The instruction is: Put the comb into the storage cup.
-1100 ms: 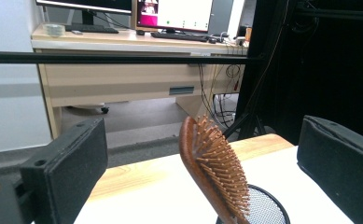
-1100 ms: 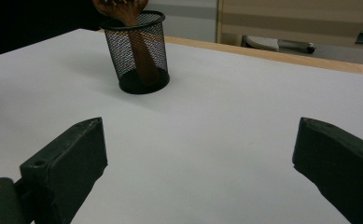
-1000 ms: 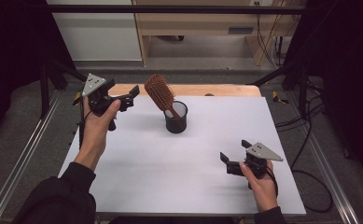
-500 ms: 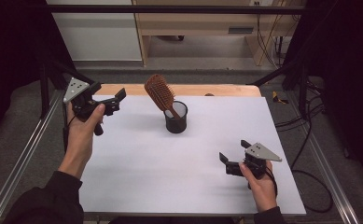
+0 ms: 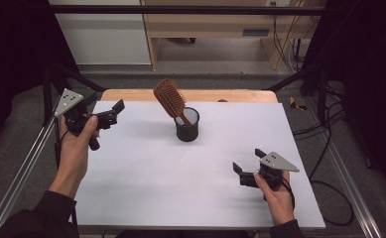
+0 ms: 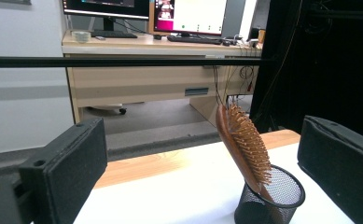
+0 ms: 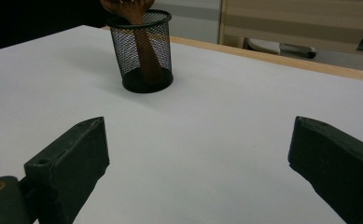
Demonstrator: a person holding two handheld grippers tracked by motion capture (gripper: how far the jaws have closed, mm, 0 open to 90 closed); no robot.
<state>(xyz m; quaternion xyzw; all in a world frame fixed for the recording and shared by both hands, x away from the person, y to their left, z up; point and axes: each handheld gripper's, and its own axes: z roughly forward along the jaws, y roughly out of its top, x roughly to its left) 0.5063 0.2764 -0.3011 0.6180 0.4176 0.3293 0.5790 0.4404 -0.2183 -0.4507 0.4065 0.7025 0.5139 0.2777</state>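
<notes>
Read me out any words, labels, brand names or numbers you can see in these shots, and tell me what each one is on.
No text can be read here.
The monitors on the far desk, in the left gripper view, show lit windows, but their text is too small and blurred to read.
The hairbrush, the mesh cup, the left gripper, the right gripper and the white table show no lettering.

Even overhead light brightens the table (image 5: 190, 173); surroundings fall dark, shadows stay soft, and near fingers (image 7: 67, 158) blur slightly.
</notes>
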